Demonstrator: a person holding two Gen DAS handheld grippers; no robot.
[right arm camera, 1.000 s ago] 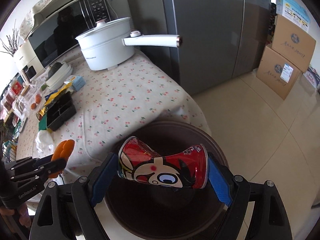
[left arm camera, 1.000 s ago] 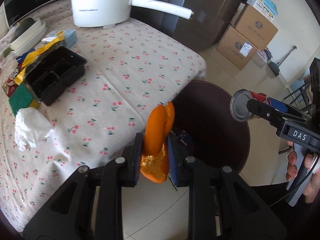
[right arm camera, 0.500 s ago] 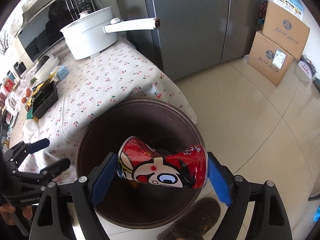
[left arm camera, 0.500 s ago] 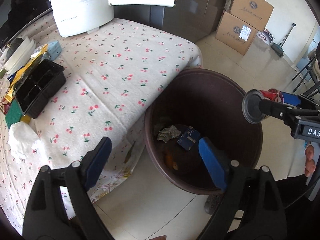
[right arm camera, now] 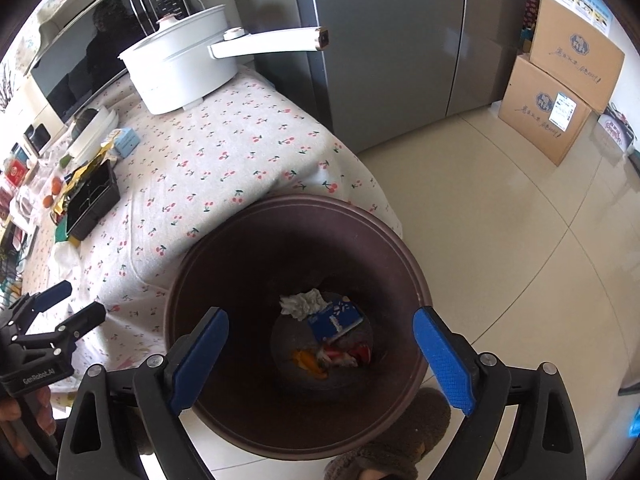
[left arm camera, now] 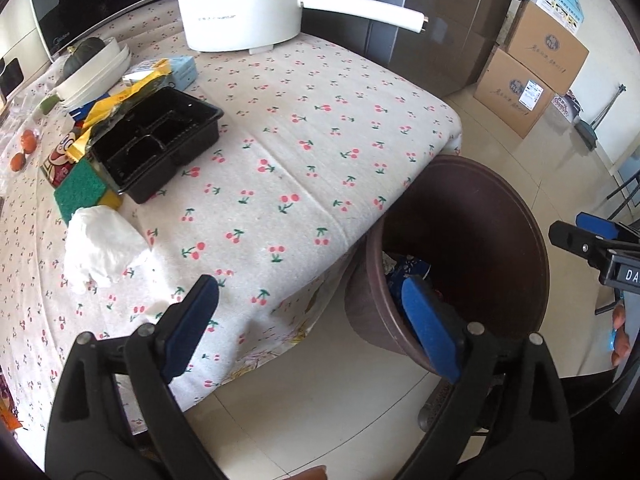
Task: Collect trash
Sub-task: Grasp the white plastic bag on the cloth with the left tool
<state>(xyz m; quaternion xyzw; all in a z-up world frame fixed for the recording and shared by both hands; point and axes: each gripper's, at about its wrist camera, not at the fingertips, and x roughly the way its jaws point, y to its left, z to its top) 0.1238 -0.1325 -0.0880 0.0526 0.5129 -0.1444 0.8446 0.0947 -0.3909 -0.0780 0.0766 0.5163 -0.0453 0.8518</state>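
Bin (right arm camera: 420, 292) beside table (left arm camera: 280, 152) now holds the crushed red can (right arm camera: 344, 354) and orange peel (right arm camera: 308, 360), both released within the last second. Right gripper (right arm camera: 320, 356) jaws opening, left gripper (left arm camera: 312, 324) likewise, nothing between either. White tissue (left arm camera: 100, 248) remains on table (probable next pickup).

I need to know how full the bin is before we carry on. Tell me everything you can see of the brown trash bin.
The brown trash bin is round, smooth and plastic-looking, flaring to a wide rim. It stands upright on the tiled floor against the table's corner, where the hanging tablecloth meets it. It is nearly empty: only crumpled tissue, a blue packet, orange peel and a red can lie at its bottom.
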